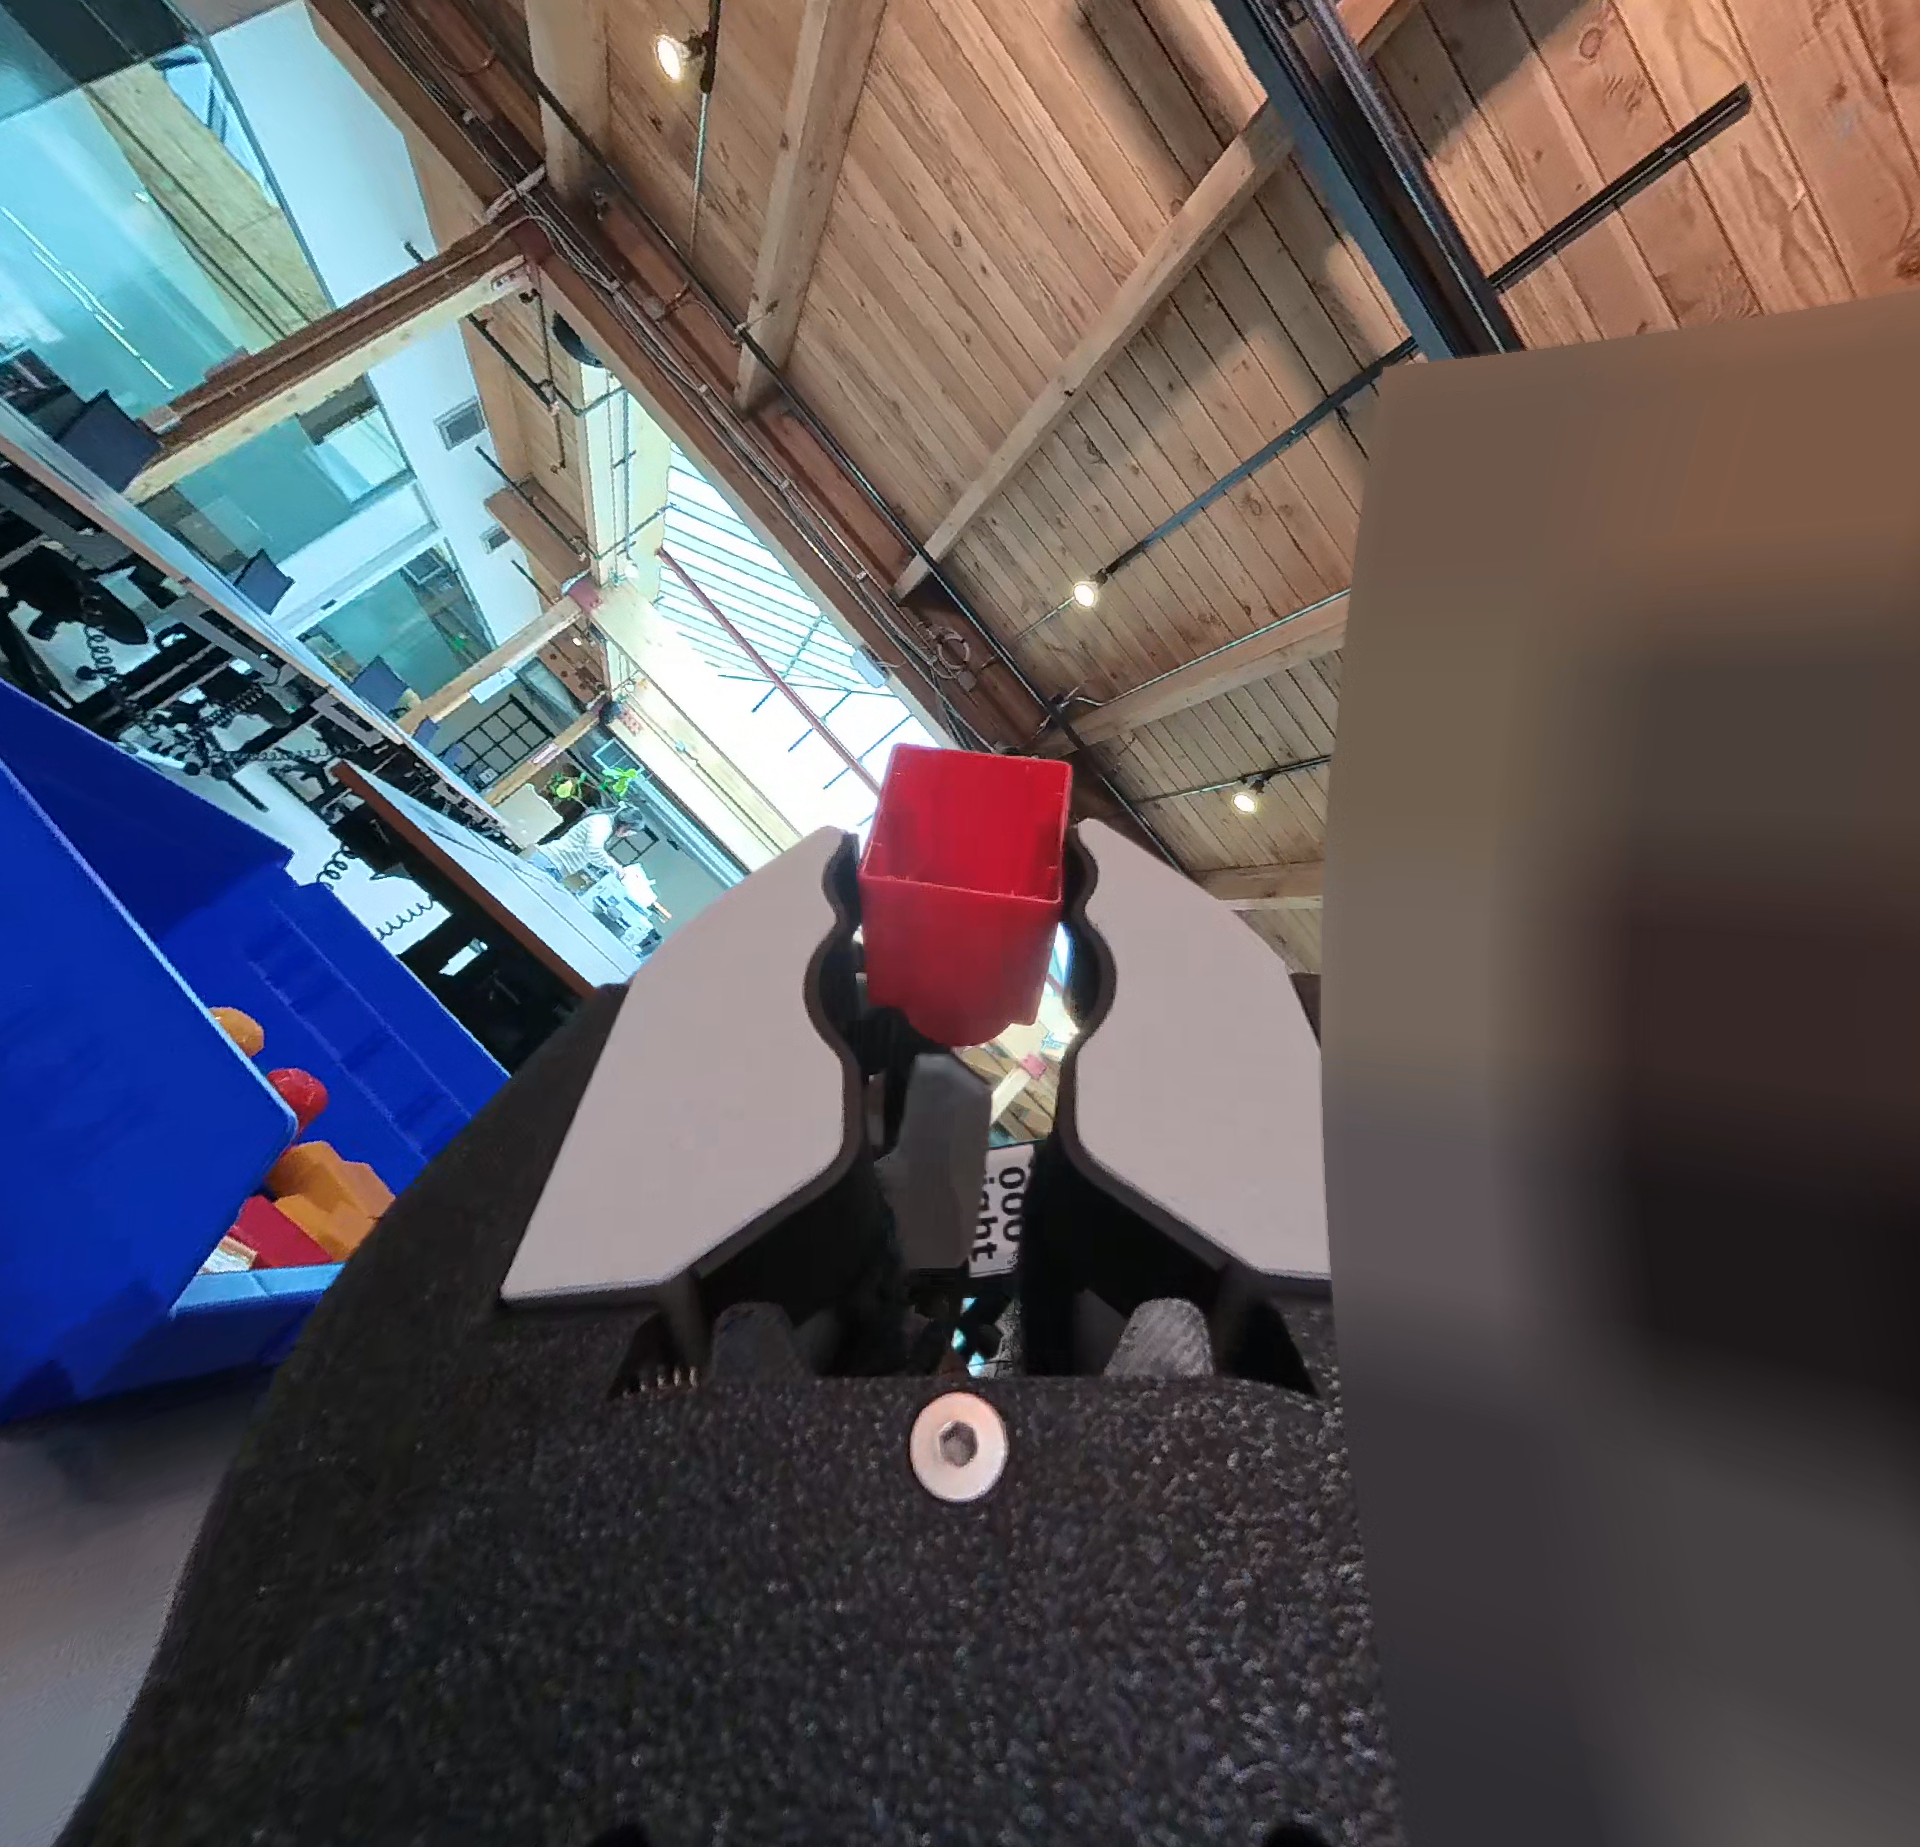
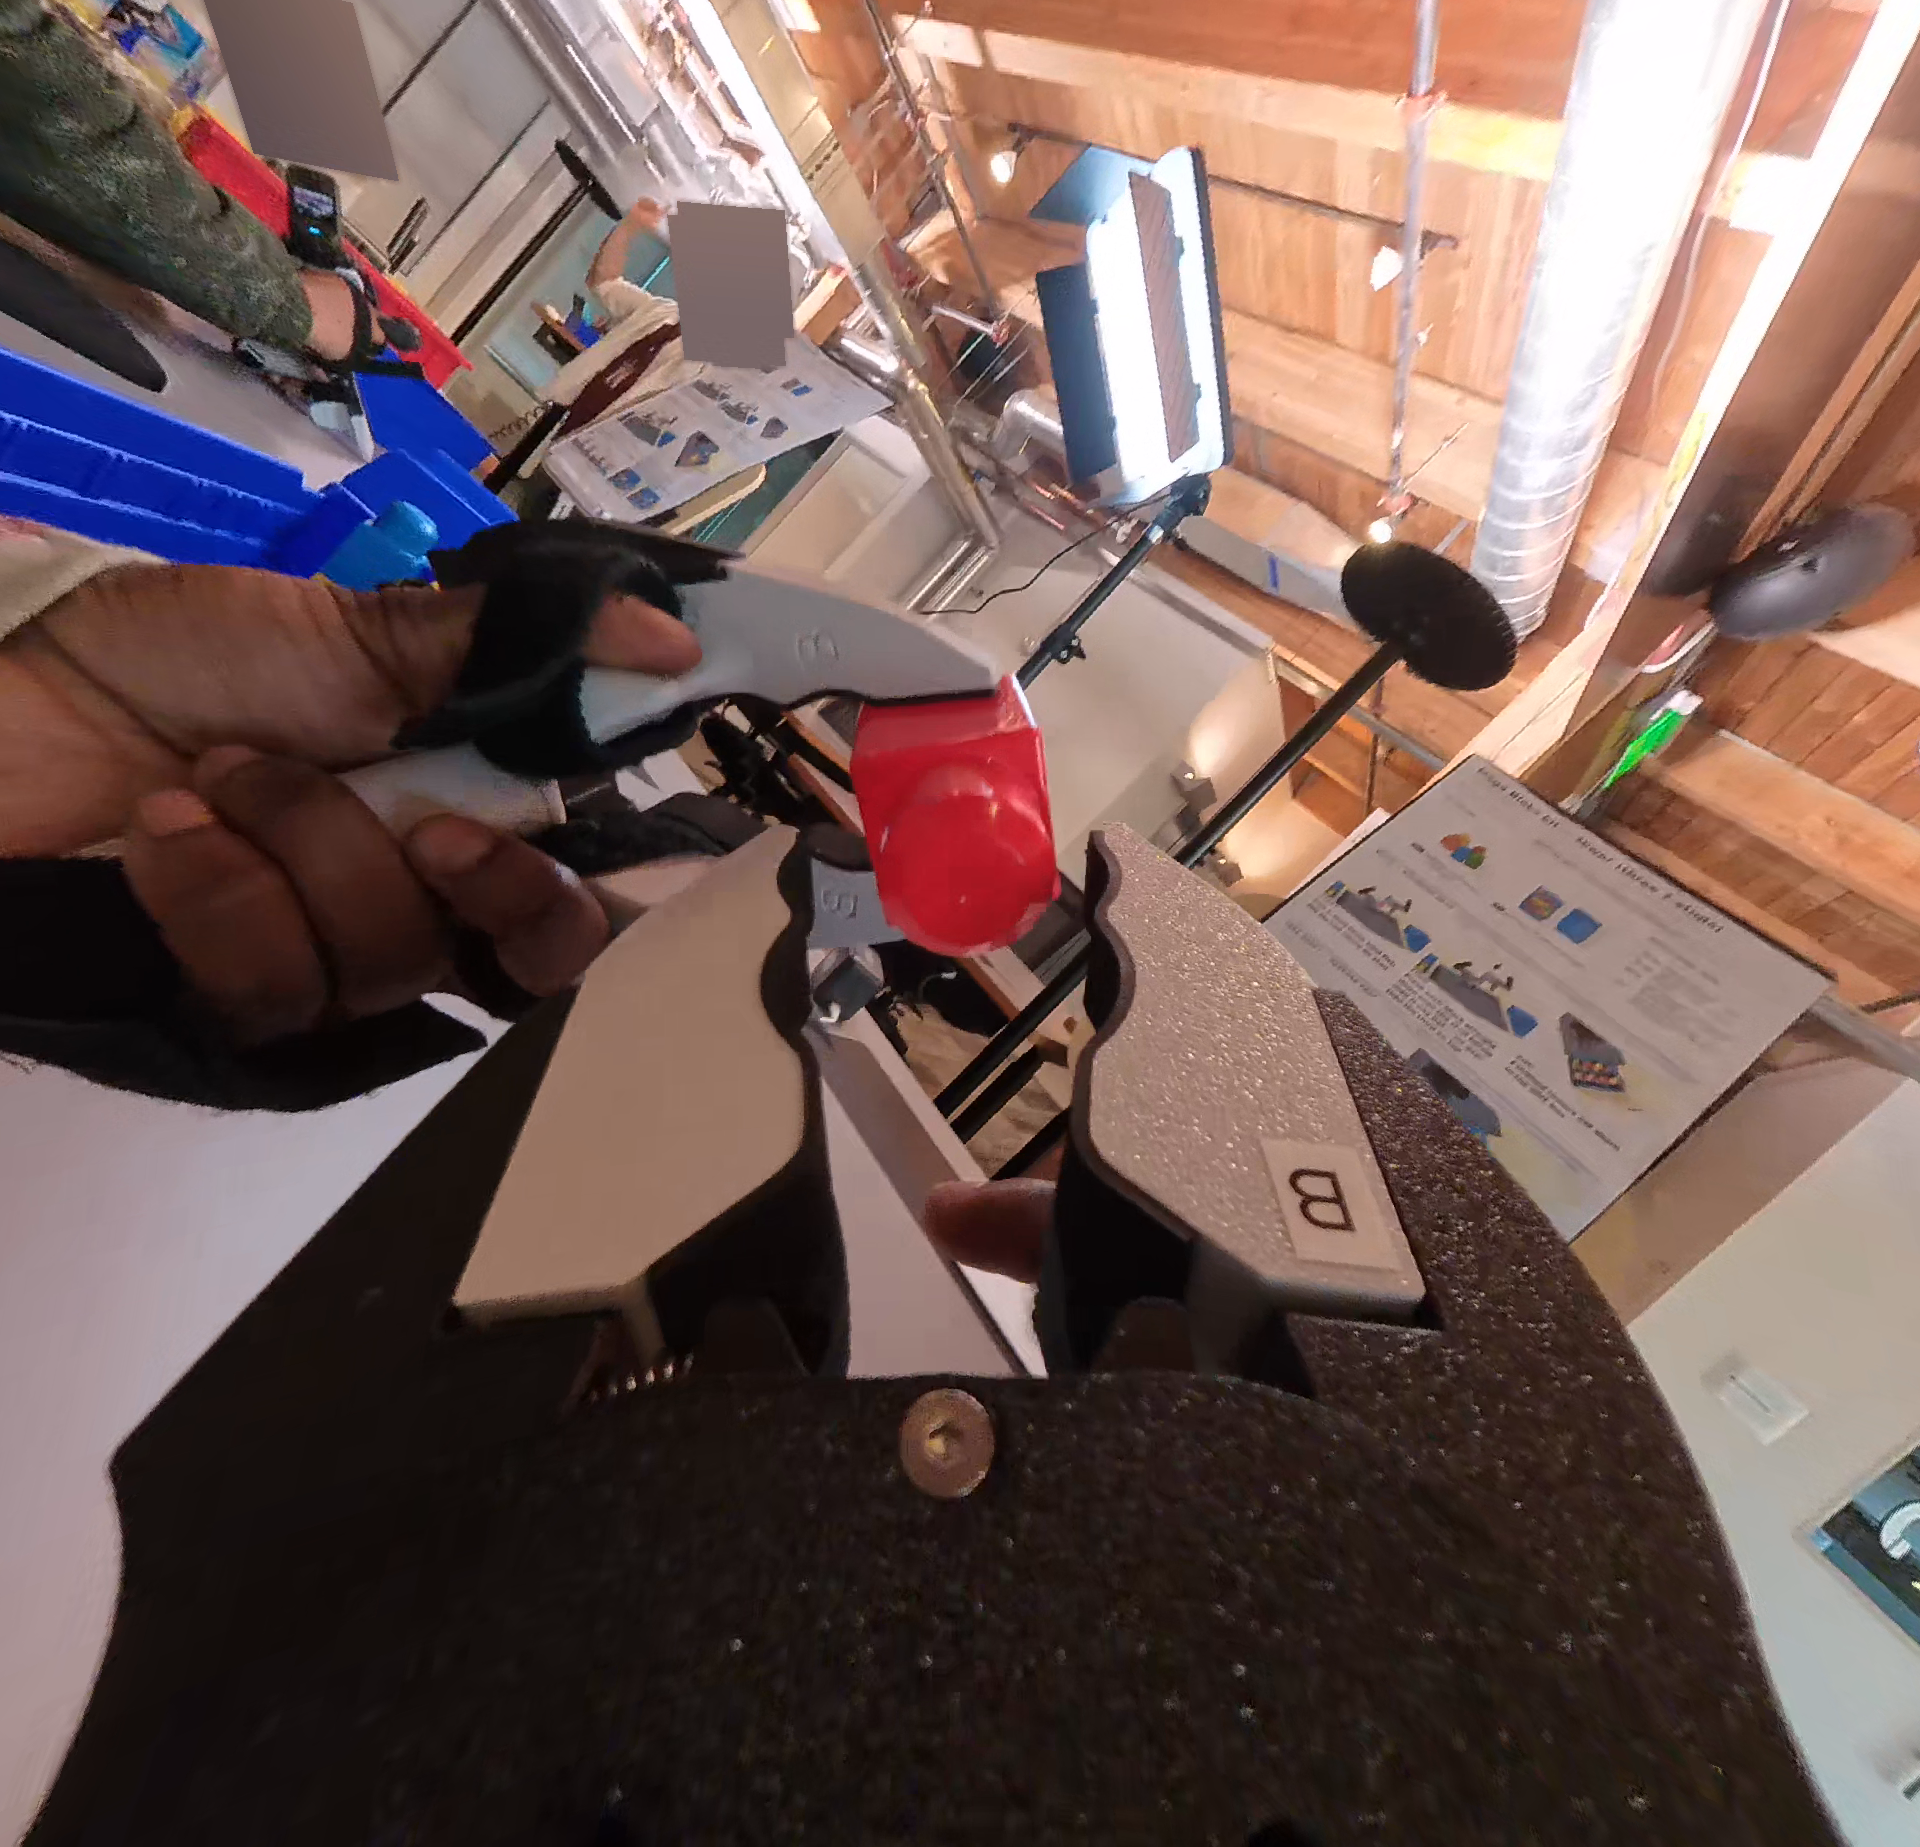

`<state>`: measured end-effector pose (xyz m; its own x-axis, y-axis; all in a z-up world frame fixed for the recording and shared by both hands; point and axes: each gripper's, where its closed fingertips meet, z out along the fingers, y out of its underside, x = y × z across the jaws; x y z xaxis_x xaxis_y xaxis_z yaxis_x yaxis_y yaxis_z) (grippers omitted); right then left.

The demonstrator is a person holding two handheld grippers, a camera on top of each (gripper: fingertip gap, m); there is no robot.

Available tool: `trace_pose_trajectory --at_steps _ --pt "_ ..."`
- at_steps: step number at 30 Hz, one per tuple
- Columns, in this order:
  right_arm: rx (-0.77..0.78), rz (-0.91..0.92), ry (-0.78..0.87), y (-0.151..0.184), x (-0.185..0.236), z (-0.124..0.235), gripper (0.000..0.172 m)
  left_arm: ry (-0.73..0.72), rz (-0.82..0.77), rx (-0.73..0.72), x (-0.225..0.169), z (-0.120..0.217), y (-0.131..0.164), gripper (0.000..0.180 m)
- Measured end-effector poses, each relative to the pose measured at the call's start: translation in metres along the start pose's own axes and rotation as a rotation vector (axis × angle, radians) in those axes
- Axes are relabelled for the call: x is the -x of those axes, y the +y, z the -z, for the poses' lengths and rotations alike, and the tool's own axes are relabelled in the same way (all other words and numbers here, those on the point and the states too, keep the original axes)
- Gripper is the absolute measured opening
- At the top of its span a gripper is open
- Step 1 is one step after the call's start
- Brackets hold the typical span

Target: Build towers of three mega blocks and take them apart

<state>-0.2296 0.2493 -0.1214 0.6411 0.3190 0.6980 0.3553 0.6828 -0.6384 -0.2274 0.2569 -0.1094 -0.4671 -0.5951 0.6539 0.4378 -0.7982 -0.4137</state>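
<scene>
Both grippers are tipped up toward the wooden ceiling [image 1: 1039, 239], so the tabletop is nearly out of sight. The left gripper [image 1: 964, 893] is clamped on a single red block [image 1: 961, 914], its dark pads pressing on the block's two sides; the hollow underside faces the ceiling and the stud points back toward the camera. The right wrist view shows the same red block from its stud end, pinched between the left gripper's grey fingers [image 2: 831, 644] held in a gloved hand [image 2: 312, 758]. The right gripper [image 2: 940, 883] stands with its jaws apart, gripping nothing; the block hangs just beyond its tips, and I cannot tell whether the left tip brushes it. A blue bin [image 1: 125, 1018] at the left edge is cut off, with only a few orange and red blocks [image 1: 301, 1195] peeking out. A grey patch covers much of the right side.
</scene>
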Motion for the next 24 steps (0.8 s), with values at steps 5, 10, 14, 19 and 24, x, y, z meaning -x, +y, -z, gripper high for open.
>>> trace_pose_trajectory --at_steps 5,10,14,19,24 --pt "0.0 0.078 0.018 -0.003 -0.001 0.002 0.034 -0.011 -0.001 0.023 0.003 -0.001 0.005 0.036" --pt "0.015 0.015 -0.007 -0.002 -0.007 0.004 0.033 -0.066 -0.099 0.075 0.004 -0.001 0.005 0.038" --pt "0.074 -0.08 0.051 0.01 -0.041 0.014 0.033 -0.247 -0.4 0.141 0.008 0.01 -0.014 0.056" --pt "0.402 -0.229 0.18 0.077 -0.11 0.052 0.033 -0.634 -0.904 0.262 0.009 0.047 -0.061 0.06" --pt "1.049 -0.333 0.203 0.172 -0.133 0.139 0.034 -0.906 -1.124 0.307 -0.007 0.086 -0.101 0.059"
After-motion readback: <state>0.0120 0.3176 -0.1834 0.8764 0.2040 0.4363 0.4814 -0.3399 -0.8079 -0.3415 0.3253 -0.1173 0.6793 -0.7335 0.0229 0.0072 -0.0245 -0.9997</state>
